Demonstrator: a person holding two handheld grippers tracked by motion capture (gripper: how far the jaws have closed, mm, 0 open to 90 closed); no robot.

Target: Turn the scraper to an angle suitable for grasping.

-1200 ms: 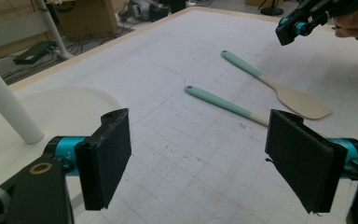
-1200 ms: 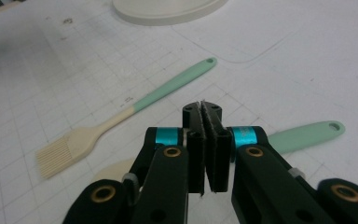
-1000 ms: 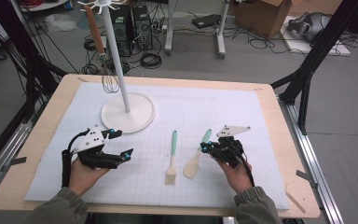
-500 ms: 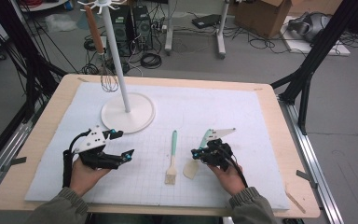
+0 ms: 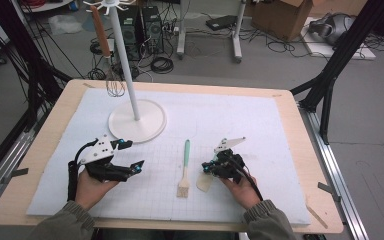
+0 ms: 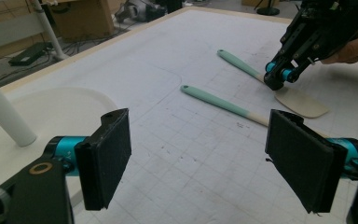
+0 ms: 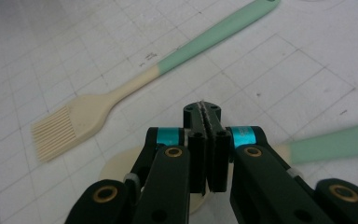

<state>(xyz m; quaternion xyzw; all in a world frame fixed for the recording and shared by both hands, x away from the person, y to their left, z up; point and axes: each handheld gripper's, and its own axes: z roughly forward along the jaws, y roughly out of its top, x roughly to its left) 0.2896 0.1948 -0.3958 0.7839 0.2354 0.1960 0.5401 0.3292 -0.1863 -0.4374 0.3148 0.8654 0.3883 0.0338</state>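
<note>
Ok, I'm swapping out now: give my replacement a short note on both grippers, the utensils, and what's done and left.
Left gripper: open, holding nothing, resting on the white mat near the stand base.
Right gripper: jaws shut, empty, just above the spatula where handle meets blade; no grip on it.
Pastry brush: flat on the mat between the grippers, left of the spatula.
Whisk: hangs from the stand.
Done: whisk hung. Left, likely: hang spatula and brush; the right gripper must open before it can grasp.
</note>
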